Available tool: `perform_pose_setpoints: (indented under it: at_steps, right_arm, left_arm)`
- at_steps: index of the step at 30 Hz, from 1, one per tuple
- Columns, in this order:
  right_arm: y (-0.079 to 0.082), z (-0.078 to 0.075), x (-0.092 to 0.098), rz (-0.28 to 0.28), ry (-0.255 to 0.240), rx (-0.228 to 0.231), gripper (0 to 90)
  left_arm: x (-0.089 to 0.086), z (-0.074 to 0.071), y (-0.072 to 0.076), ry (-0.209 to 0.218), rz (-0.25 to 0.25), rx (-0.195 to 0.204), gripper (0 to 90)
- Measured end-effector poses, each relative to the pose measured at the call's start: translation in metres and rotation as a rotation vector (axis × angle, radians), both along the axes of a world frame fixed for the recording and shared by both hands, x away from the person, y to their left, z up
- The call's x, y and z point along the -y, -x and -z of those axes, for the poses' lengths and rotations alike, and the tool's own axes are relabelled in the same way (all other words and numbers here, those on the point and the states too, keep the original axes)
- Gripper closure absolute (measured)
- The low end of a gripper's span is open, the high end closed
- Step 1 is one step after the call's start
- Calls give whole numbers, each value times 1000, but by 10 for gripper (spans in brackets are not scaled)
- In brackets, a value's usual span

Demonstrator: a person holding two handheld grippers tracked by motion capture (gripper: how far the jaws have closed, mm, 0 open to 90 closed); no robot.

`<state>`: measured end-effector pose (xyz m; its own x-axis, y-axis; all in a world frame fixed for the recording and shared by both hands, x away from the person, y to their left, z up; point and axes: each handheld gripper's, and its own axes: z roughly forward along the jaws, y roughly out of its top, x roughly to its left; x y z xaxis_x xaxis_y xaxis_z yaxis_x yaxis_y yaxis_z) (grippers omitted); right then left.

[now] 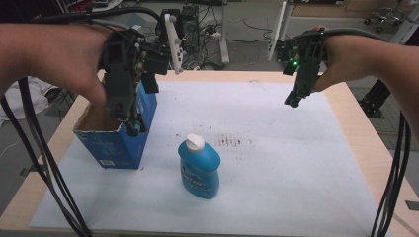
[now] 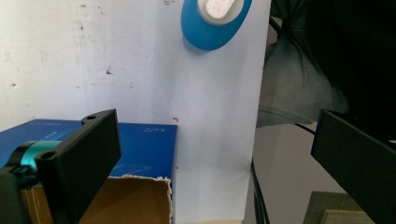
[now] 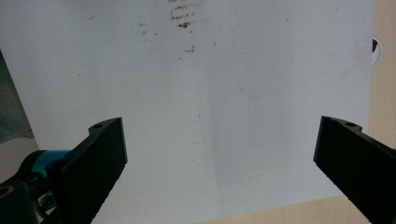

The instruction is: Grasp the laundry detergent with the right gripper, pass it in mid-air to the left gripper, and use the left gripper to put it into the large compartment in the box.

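Observation:
A blue bottle [image 1: 199, 168] with a white cap stands upright near the middle of the white sheet [image 1: 276, 163]; the left gripper view looks down on the bottle [image 2: 212, 21] from above. An open blue cardboard box [image 1: 116, 138] stands at the left. My left gripper [image 1: 129, 123] hangs over the box's near right side, open and holding nothing; the box's brown inside [image 2: 135, 200] lies below its jaws. My right gripper [image 1: 293, 101] hovers high over the far right of the sheet, open and empty. Its own view looks down on bare sheet [image 3: 219, 116].
Brown stains [image 1: 232, 141] mark the sheet behind the bottle. The wooden table [image 1: 365, 128] borders the sheet on all sides. Beyond the far edge are desk legs, cables and equipment [image 1: 192, 24]. Black cables [image 1: 44, 163] hang from both grippers.

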<state>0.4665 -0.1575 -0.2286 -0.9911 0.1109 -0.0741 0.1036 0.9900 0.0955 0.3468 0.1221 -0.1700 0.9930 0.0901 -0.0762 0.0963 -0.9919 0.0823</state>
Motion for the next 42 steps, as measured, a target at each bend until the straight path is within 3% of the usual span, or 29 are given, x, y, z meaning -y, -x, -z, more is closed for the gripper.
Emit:
perform_pose_setpoints:
  at_steps: [13, 19, 25, 32, 42]
  right_arm:
    - [7, -2, -2, -4, -23, 12, 17]
    - [15, -2, 4, 9, -59, 16, 16]
    - [32, -2, 10, 31, -141, 24, 17]
    - [51, 0, 19, 47, -260, 2, 17]
    - [73, 7, 25, 62, -390, -30, 17]
  left_arm:
    - [-6, 4, 1, -3, -12, 12, 17]
    - [-6, 8, 4, -12, -15, 15, 17]
    - [-3, 8, 8, -15, -4, 25, 17]
    - [-1, 11, 10, -20, 10, 23, 17]
    - [-6, 10, 12, -8, 14, 25, 17]
